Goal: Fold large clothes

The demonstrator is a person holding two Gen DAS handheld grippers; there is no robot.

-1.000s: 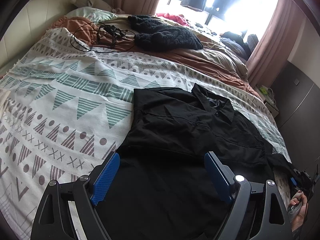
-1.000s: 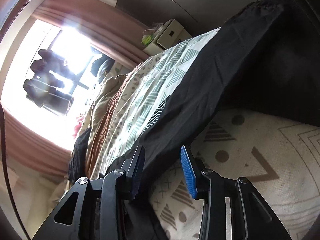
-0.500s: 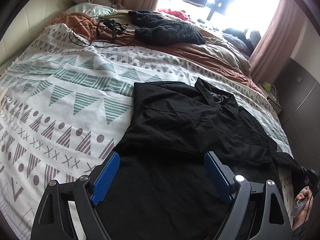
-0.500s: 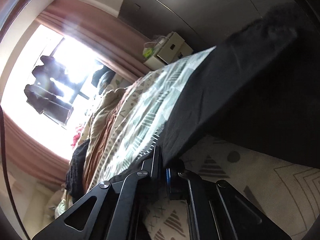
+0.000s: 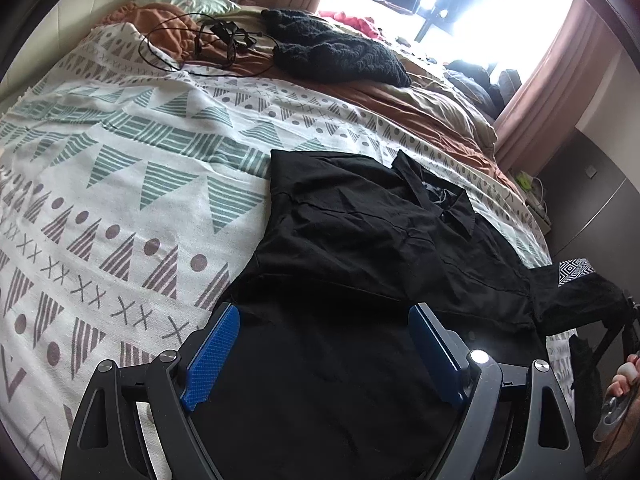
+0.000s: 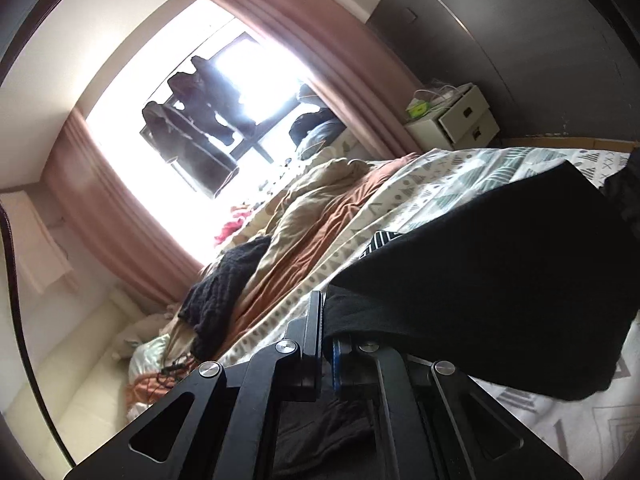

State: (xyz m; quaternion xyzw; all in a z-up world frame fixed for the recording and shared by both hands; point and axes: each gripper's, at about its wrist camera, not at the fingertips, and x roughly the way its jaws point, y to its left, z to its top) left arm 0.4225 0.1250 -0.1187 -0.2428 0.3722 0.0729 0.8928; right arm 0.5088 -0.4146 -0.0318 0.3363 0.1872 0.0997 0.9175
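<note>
A patterned bedspread (image 5: 120, 184) carries a black shirt (image 5: 360, 248) lying collar-up toward its right side, above which the left gripper (image 5: 324, 344) hovers with fingers spread apart, while the right gripper (image 6: 326, 344) is clamped on the shirt's lifted edge.

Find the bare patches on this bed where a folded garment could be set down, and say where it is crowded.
Free: the patterned blanket left of the black shirt, from the left gripper up to the black cable. Crowded: the far end, with the cable, black knit and rumpled brown duvet; and the right side, where the right gripper lifts the shirt's sleeve.
</note>
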